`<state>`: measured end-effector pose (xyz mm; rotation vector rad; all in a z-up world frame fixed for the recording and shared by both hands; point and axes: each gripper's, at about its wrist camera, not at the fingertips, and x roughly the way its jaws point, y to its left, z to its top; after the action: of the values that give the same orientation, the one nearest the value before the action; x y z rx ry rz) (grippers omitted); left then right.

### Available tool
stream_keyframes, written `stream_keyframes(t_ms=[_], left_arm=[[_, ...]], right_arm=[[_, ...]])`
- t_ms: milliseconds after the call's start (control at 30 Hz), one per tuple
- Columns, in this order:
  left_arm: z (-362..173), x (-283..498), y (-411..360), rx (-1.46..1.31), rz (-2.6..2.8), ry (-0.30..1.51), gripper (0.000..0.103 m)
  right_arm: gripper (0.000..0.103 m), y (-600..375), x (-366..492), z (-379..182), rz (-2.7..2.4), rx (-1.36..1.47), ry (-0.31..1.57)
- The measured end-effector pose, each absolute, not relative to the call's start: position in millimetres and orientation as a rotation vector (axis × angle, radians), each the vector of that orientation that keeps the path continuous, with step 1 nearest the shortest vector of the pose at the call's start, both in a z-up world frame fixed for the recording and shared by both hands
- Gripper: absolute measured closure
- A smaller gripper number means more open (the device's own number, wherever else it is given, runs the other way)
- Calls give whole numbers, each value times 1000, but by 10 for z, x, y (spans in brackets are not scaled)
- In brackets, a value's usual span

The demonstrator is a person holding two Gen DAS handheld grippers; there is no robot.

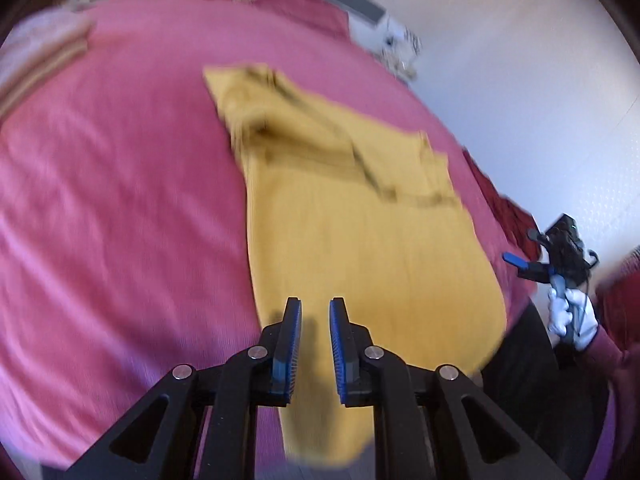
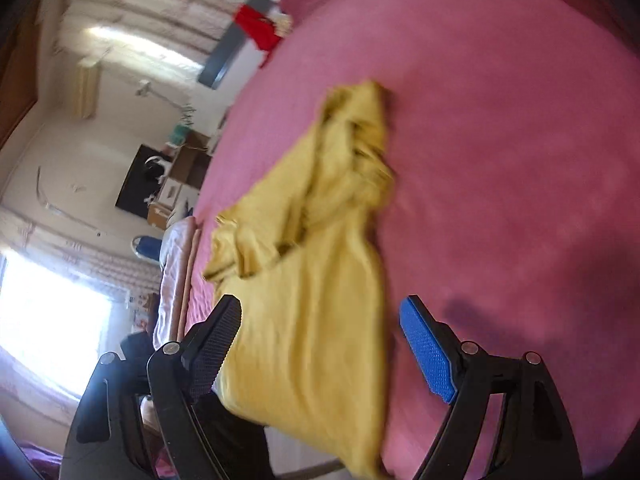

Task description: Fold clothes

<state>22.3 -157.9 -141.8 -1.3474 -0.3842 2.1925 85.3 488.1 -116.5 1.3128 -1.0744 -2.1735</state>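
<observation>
Yellow garment (image 1: 360, 240) on pink bed (image 1: 120, 200), part-folded, apparently between folds; left gripper (image 1: 315, 308) narrowly parted, right gripper (image 2: 320, 312) wide, both empty; next, regrasp an edge.

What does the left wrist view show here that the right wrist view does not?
Only the left wrist view: the right gripper from outside, held in a white-gloved hand at the bed's edge, and dark red cloth beside the bed.

Only the right wrist view: a bright window and a black cabinet across the room.

Both: the yellow knitted garment lying on the pink bedspread, with neither gripper holding it.
</observation>
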Motion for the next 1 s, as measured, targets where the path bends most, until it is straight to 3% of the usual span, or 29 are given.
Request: stream_keyframes(t_ms=[133,267,633,867,1000], left_arm=[[-1511,260,-1716,-1408,2083,-514,90],[-1782,199,-1671,-1544,1886,-585,90],[-1811,289,-1566,-1562,1734,-466,90],[-1847,293,-1456,-1530,1611,-485,89],[-1870,377,-1259,-1543,1460,-410,89]], right_arm=[[20,4999,1094,-1582,-2020,1394,-1272],[20,4803,1053,-1679,-1884,1445,-1217],[20,4174,1044,-1934,-1630,1715,-844],[20,3677,1006,-2189,-1506,1881,-537],[20,3624,1071,-2209,-1456,1884,-463]])
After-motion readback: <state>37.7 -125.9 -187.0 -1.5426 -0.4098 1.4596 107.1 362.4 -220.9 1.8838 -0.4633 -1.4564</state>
